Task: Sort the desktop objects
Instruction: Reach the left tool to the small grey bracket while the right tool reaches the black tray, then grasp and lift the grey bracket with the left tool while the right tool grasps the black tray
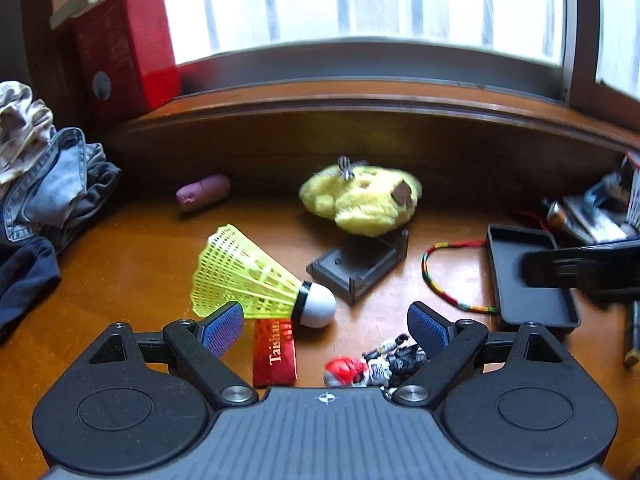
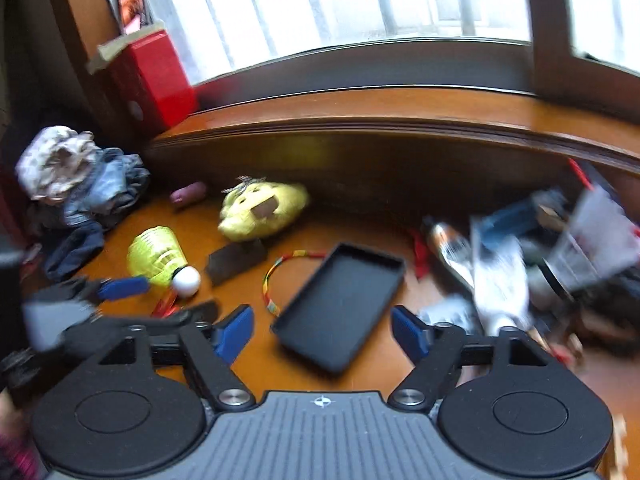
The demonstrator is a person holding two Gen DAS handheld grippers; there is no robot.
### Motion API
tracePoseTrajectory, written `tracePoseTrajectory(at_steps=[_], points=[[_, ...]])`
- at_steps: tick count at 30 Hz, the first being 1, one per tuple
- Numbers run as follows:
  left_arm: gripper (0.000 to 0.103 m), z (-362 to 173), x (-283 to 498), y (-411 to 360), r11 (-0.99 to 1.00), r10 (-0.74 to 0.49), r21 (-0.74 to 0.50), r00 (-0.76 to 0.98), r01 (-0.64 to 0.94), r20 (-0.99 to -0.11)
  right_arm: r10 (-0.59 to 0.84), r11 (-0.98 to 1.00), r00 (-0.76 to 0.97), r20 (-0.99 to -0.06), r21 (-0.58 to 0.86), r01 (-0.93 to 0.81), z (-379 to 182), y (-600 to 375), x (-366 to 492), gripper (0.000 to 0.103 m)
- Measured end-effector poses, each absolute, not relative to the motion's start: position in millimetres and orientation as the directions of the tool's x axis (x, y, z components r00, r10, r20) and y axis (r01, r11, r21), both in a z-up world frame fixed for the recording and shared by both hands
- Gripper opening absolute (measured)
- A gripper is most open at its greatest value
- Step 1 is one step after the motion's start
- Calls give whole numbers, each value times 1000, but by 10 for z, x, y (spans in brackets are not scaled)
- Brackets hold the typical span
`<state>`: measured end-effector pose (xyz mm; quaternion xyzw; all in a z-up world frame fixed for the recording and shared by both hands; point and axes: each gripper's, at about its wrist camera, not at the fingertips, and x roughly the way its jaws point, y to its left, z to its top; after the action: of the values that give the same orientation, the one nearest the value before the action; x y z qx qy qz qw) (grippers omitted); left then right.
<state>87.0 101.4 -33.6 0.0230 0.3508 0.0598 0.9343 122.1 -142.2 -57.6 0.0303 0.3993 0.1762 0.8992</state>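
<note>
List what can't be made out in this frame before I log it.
- Clutter pile, right wrist view: motion blur, items unidentifiable.
- Small toy figure, left wrist view: lower part hidden behind the left hand-held gripper.
- Red Taishan pack, left wrist view: top under the shuttlecock; rest of the print unreadable.
- Right hand-held gripper: open over the black tray; height above it unclear.

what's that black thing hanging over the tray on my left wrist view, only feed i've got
Observer: That's the right gripper; its jaws stand open, holding nothing.
Operator: tray empty under it
Observer: Yes. The right wrist view shows the black tray whole, with nothing in it.
Operator: what's right of the tray
Observer: A blurred pile of clutter, with a tube lying nearest the tray.
</note>
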Motion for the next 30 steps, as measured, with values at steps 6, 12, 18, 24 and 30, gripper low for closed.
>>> tracePoseTrajectory(at_steps=[6,12,18,24,30], points=[[89,-209,917,1001,997,72,50,807,-52,-586,371,926,591,-716,244,-286,-656,-1083,1610,85],[89,-304,1257,907,997,22,73,780,31,-625,360,922,603,-712,170,-349,-705,-1120,1542,69],[88,-471,1546,871,994,14,91,735,66,-678,364,907,599,-713,125,-402,-715,-1300,1335,69],[65,-509,1657,932,992,-6,83,713,90,-702,363,902,599,-714,109,-417,-693,-1322,1175,72],[53,-491,1497,934,995,-64,7,692,99,-719,368,906,601,-710,128,-404,-673,-1310,1198,72]])
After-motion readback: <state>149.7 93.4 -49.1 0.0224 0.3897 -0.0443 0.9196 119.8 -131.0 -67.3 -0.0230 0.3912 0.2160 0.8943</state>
